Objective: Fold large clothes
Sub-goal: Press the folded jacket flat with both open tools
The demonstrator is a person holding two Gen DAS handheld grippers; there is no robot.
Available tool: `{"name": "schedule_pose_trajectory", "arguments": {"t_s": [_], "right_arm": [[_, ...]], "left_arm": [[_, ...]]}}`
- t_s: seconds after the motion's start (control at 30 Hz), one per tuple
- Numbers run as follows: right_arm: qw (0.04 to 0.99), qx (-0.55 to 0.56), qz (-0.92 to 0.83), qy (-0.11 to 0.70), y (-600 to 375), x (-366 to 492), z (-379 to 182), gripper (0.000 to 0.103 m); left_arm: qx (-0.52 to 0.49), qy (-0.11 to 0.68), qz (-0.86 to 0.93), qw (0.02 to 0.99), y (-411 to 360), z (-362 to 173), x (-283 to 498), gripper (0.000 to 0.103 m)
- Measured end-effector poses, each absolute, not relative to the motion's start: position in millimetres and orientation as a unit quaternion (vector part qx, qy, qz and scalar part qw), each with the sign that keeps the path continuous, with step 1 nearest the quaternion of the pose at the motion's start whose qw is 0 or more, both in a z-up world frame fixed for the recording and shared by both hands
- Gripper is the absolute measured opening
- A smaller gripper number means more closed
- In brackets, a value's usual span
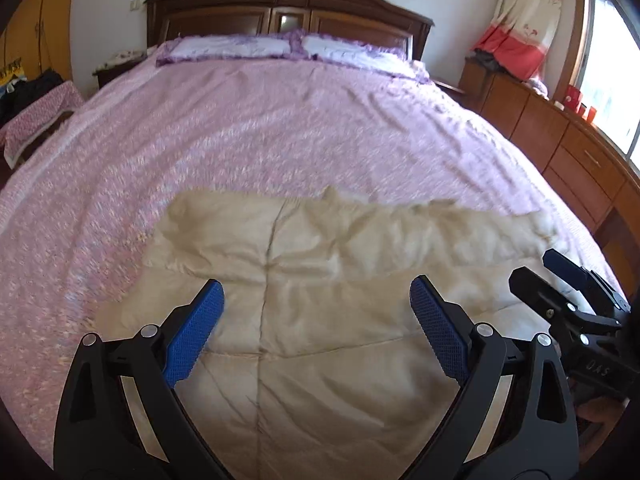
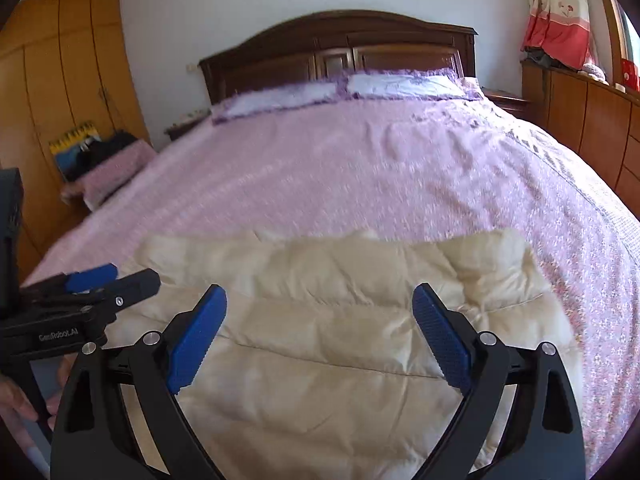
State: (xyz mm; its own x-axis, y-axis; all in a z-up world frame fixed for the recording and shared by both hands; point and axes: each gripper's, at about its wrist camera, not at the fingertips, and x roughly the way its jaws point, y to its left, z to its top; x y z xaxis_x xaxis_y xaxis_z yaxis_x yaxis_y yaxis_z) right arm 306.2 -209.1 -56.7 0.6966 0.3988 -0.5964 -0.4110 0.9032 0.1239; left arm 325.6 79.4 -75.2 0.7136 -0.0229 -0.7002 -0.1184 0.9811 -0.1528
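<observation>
So both claws hung wide open and empty over the cream puffy coat (image 1: pixel 320 320) lying crosswise on the pink bed (image 1: pixel 240 132), left claw (image 1: pixel 316 336) over its middle seam and right claw (image 2: pixel 320 336) nearer its right-hand end.

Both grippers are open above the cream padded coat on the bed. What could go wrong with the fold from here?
The cream padded coat is thick and puffy, so the left gripper or right gripper may pinch only the top layer. The two grippers sit close together, so they could collide. The pink bedspread lies directly under the coat and might be caught too.
</observation>
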Motion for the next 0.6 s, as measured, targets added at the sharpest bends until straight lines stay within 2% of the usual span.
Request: {"name": "schedule_pose_trajectory", "arguments": {"t_s": [0.07, 0.17, 0.33, 0.47, 0.6], "right_arm": [[0.917, -0.013, 0.217, 0.336, -209, 315, -75, 0.091], [0.906, -0.011, 0.23, 0.355, -206, 325, -95, 0.097], [0.907, -0.051, 0.219, 0.355, -187, 326, -109, 0.098], [0.901, -0.045, 0.225, 0.368, -187, 330, -112, 0.098], [0.901, -0.043, 0.222, 0.371, -190, 326, -101, 0.097]], "left_arm": [[-0.105, 0.37, 0.027, 0.923, 83, -89, 326, 0.095], [-0.086, 0.36, 0.034, 0.928, 76, -95, 328, 0.098], [-0.066, 0.37, 0.05, 0.925, 71, -103, 334, 0.098], [-0.07, 0.378, 0.043, 0.922, 75, -104, 334, 0.098], [-0.067, 0.385, 0.027, 0.92, 78, -84, 320, 0.098]]}}
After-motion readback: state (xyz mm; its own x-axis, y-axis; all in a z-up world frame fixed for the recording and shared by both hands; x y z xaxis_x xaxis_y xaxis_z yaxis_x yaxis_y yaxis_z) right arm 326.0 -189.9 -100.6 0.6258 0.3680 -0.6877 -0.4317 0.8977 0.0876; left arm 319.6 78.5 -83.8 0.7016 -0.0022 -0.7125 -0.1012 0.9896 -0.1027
